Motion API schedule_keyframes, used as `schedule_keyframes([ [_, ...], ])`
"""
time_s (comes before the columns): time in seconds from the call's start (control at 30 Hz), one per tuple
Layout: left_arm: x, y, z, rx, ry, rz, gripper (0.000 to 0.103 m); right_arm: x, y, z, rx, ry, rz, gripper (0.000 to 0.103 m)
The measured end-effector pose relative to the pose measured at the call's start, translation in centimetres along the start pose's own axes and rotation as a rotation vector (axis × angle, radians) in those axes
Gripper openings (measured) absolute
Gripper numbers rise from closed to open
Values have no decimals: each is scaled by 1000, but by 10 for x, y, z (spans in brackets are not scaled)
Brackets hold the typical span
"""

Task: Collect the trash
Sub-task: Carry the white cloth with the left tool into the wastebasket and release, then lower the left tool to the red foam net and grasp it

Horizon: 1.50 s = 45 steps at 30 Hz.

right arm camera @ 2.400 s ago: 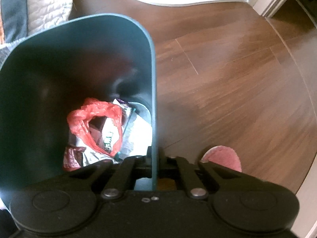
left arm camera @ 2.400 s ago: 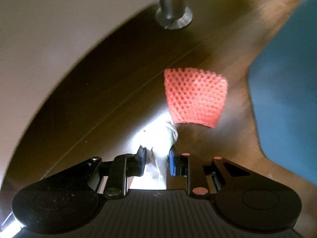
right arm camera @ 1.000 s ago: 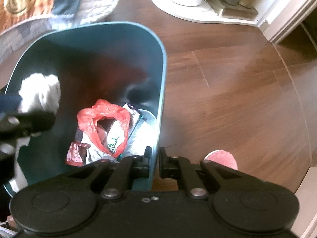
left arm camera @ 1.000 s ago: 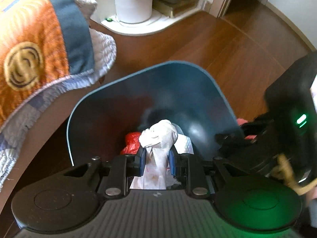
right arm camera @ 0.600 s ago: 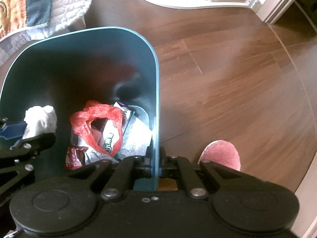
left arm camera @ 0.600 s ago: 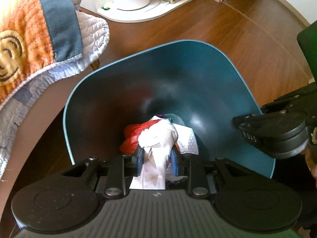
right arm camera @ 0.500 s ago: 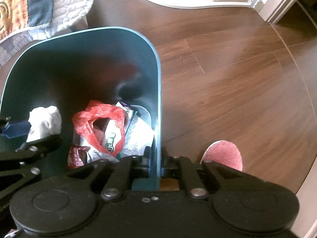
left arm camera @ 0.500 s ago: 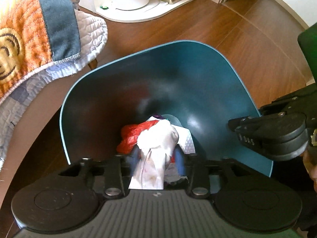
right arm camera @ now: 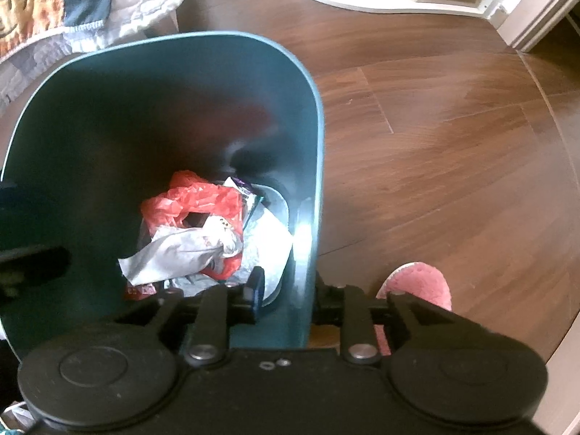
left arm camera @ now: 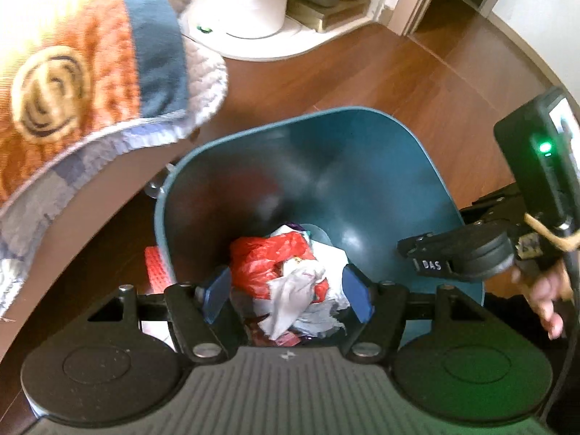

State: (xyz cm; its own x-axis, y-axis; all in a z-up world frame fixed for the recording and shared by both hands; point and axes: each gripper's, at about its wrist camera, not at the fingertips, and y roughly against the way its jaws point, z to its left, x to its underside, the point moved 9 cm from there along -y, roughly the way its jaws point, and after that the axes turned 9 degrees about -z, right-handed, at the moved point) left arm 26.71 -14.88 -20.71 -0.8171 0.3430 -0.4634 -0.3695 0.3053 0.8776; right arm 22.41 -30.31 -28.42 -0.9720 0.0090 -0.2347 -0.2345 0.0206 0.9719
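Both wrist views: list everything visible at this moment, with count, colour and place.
bin: one, teal, on the floor by the blanket
red bag: one, red, in the bin
tissue: one, white, crumpled on top of the trash in the bin
wrappers: several, white and purple, under the bag
blanket: one, orange with a teal band, upper left
slipper: one, pink, on the floor right of the bin
floor: brown wood
white base: one, far end, holding containers
left gripper: black, open over the bin
right gripper: black, open, straddling the bin's wall
hand: one, holding the right gripper
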Motion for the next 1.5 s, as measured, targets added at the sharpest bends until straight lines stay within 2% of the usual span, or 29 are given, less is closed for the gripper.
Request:
schedule_keyframes([
  [0.2,3,28,48,-49,21,-36,70,-4,-4,3,21,61,-7,25],
  [0.33,11,36,93,-138,9,-40,71,-7,-11,5,60,115,-10,20],
  [0.47,24,29,137,-195,82,-18,75,-7,-17,6,57,138,10,23],
  [0.5,26,25,144,-208,95,-11,75,-6,-18,6,58,136,19,22],
  [0.57,29,15,157,-246,113,6,75,-7,-18,3,64,122,16,13],
  [0.63,31,5,160,-247,122,22,75,-9,-19,-3,61,99,19,5],
  [0.73,33,-12,158,-256,92,35,75,-9,-20,-7,13,85,22,3],
  [0.8,35,-25,155,-256,73,46,75,-10,-19,-7,15,90,16,3],
  [0.87,38,-39,153,-243,77,60,75,-14,-18,-13,15,37,4,0],
  [1.07,50,-86,147,-197,86,109,75,-41,-2,-56,83,-102,-88,4],
  [1.17,58,-116,147,-184,78,135,78,-44,3,-77,124,-148,-97,4],
  [1.33,69,-166,154,-192,49,152,78,-42,-5,-90,143,-161,-72,7],
  [1.5,77,-201,160,-169,53,162,78,-41,-8,-89,119,-192,-61,7],
])
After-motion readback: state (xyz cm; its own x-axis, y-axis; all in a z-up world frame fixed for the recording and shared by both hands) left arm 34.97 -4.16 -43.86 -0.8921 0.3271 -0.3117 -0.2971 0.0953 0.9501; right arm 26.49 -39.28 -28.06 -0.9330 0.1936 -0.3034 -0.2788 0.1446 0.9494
